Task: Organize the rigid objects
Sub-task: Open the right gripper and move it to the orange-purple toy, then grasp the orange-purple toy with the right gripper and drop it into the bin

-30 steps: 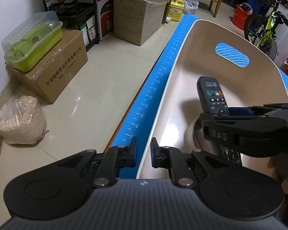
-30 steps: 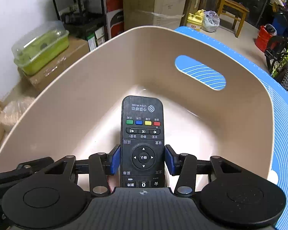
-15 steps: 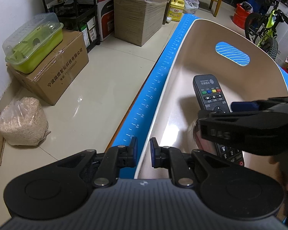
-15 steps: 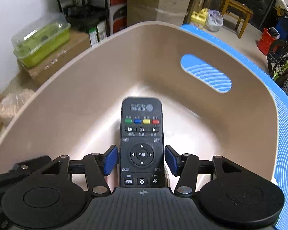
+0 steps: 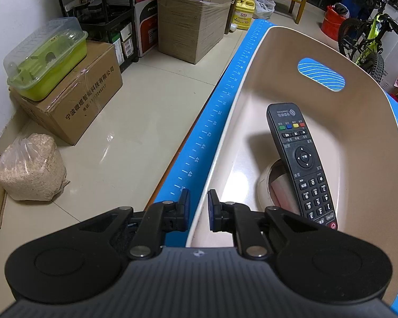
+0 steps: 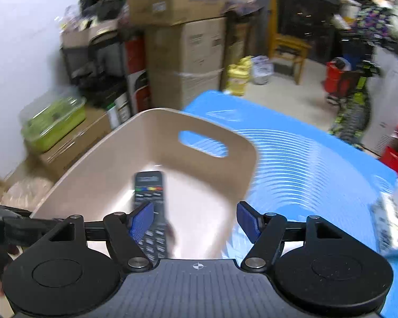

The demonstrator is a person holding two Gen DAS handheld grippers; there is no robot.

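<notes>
Two grippers: my left gripper (image 5: 198, 209) pinched the bin (image 5: 368, 159) wall to steady it — right gripper (image 6: 195, 221) spread, remote (image 5: 298, 156) resting inside.

The bin (image 5: 371, 137) is showing smooth beige plastic, its floor catching a glossy reflection. Lying inside, the remote (image 5: 299, 159) is presenting matt black plastic with rubbery-looking buttons. The mat (image 5: 215, 122) along the surface's left edge is looking like smooth blue plastic sheet printed with ruler marks. The left gripper (image 5: 198, 206) is showing matt black plastic arms, ribbed grey housing, bright metal pins and blue fingers (image 5: 212, 209). Beyond, the floor (image 5: 135, 132) is shining as glossy tile, and a box (image 5: 74, 98) is showing brown cardboard under glossy tape.
</notes>
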